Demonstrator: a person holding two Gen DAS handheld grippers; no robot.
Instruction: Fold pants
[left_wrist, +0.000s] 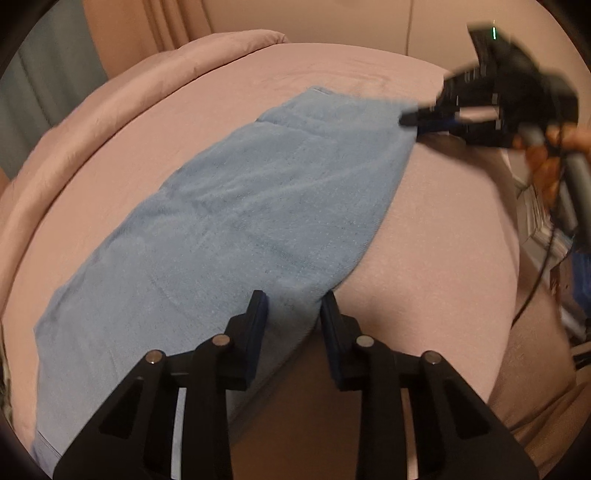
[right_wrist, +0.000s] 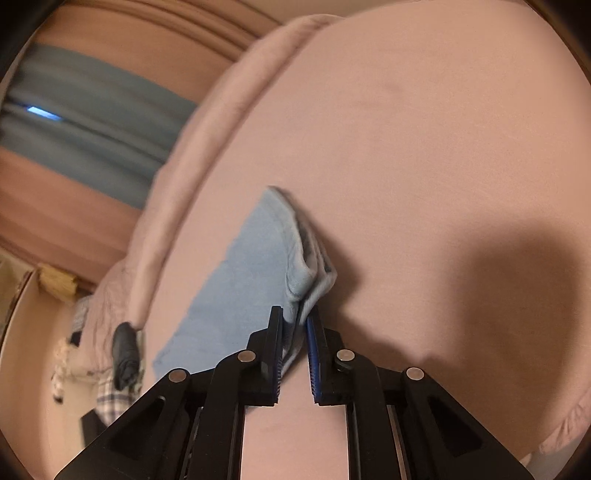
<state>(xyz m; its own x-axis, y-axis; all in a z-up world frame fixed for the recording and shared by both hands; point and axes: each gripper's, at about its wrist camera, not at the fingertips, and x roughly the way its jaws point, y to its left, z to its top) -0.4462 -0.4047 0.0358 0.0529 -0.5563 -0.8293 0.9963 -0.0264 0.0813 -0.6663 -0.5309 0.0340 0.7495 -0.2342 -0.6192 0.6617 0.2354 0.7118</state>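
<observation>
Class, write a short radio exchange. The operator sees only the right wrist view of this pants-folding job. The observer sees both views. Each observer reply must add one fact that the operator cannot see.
Operator: My right gripper is clamped on a corner of the blue pants. Where is the left gripper?
Observer: The left gripper is at the opposite end. Its fingers stand apart, either side of the pants' near edge.
Operator: How do the pants lie between us?
Observer: They lie as one long, flat strip across the pink bed, running from one gripper to the other.
</observation>
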